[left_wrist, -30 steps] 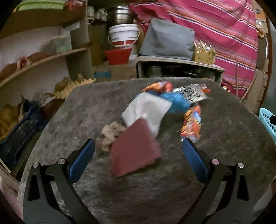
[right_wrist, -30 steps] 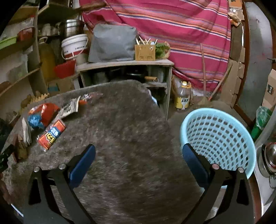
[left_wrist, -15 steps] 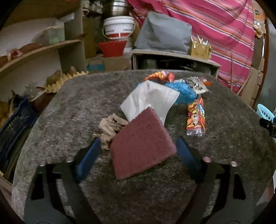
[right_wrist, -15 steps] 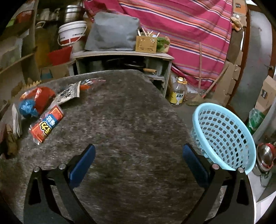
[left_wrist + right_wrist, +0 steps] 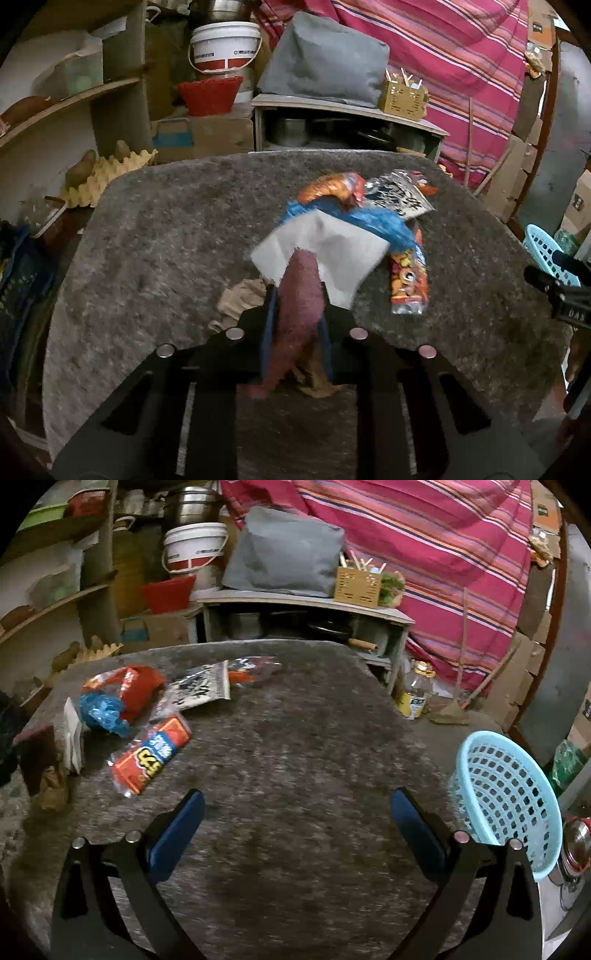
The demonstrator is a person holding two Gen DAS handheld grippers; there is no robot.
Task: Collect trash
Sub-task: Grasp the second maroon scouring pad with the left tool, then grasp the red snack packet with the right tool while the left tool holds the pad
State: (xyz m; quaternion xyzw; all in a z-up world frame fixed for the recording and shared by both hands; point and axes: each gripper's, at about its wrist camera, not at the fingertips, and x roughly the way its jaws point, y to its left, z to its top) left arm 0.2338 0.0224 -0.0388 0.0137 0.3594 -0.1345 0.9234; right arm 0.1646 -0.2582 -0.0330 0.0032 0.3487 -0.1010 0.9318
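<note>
A maroon scouring pad (image 5: pixel 301 269) stands folded upward between the blue pads of my left gripper (image 5: pixel 297 295), whose jaws are closing and press on it. Behind it on the grey felt table (image 5: pixel 166 240) lie a white paper (image 5: pixel 332 247), a blue plastic bag (image 5: pixel 384 221), an orange snack packet (image 5: pixel 408 280), a black-and-white wrapper (image 5: pixel 399 195) and crumpled brown paper (image 5: pixel 240 299). My right gripper (image 5: pixel 295 823) hovers open over bare felt, with the snack packet (image 5: pixel 151 757) to its left. A light blue basket (image 5: pixel 506 797) stands off the table's right edge.
Wooden shelves (image 5: pixel 66 99) line the left side. A low grey shelf unit (image 5: pixel 303 605) with a white bucket (image 5: pixel 194 546) beside it stands behind the table. On the floor are an oil bottle (image 5: pixel 415 694) and a steel pot (image 5: pixel 576 845) by the basket.
My left gripper's jaws went from wide open to closed around the maroon pad, which now stands folded up. The right gripper drifted left over the table, so the basket sits further right.
</note>
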